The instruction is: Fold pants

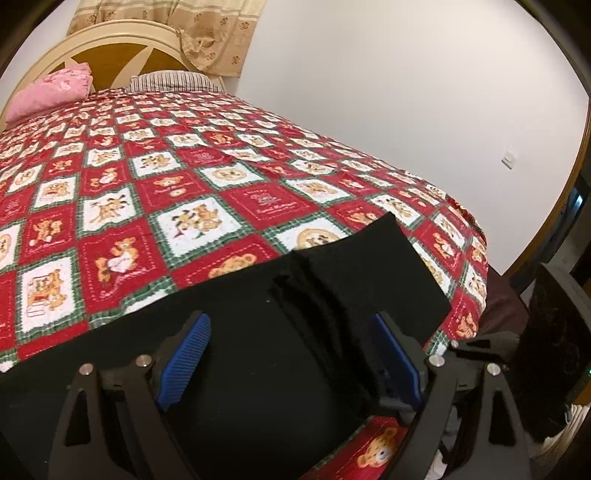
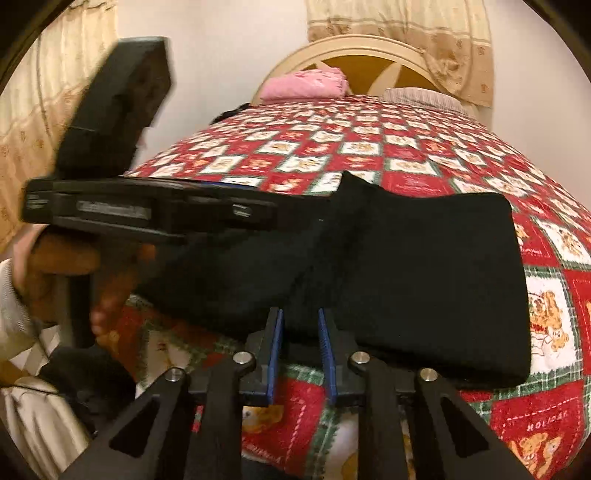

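Black pants (image 1: 258,332) lie folded near the front edge of a red teddy-bear quilt (image 1: 147,184). My left gripper (image 1: 291,332) hovers over them with its blue pads (image 1: 188,354) wide apart, open, and only flat fabric lies below the gap. In the right wrist view the pants (image 2: 424,277) form a thick dark bundle. My right gripper (image 2: 301,325) has its narrow-set blue pads on the bundle's near edge, with fabric filling the gap. The left gripper (image 2: 317,203) reaches in from the left over the pants, and a hand (image 2: 66,266) holds it.
A pink pillow (image 1: 51,92) and a striped pillow (image 1: 173,81) rest against the cream headboard (image 1: 122,44). The bed's right edge (image 1: 476,258) drops off beside a white wall. A dark piece of furniture (image 1: 554,332) stands at the right. Curtains (image 2: 406,22) hang behind.
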A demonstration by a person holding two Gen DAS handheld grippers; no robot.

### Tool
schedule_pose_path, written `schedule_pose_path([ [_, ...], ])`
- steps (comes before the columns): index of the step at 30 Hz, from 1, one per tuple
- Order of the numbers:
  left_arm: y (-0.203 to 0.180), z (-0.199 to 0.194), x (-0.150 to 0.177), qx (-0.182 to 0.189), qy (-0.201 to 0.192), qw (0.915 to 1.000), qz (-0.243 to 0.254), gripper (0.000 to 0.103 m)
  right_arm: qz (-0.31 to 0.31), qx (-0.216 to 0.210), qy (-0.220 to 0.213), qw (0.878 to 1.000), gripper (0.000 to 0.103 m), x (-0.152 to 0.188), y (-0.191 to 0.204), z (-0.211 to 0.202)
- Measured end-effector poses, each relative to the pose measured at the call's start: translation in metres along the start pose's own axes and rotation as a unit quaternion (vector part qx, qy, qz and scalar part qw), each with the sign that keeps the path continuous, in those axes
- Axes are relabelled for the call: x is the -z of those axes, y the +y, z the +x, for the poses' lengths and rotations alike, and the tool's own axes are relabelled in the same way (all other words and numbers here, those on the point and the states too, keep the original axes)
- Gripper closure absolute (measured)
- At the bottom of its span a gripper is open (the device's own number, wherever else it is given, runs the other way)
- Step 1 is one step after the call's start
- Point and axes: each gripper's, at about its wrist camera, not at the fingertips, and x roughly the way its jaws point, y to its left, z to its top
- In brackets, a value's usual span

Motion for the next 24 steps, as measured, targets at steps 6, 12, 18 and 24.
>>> schedule_pose_path([
  [6, -0.01, 0.017, 0.001, 0.011, 0.015, 0.9998, 0.004, 0.015, -0.026, -0.025, -0.001, 0.999, 0.083, 0.006, -0.007, -0.008],
  [12, -0.015, 0.029, 0.005, 0.025, 0.026, 0.9993, -0.009, 0.032, -0.002, -0.098, -0.044, 0.994, 0.068, 0.007, -0.037, -0.039],
  [18, -0.026, 0.034, 0.003, 0.027, 0.024, 0.9993, 0.001, 0.08, -0.028, -0.118, -0.027, 0.992, 0.067, 0.021, -0.024, -0.03],
  [24, -0.014, 0.008, 0.001, 0.038, 0.007, 0.9992, -0.01, 0.09, -0.073, -0.145, -0.014, 0.987, 0.064, 0.028, 0.002, -0.028],
])
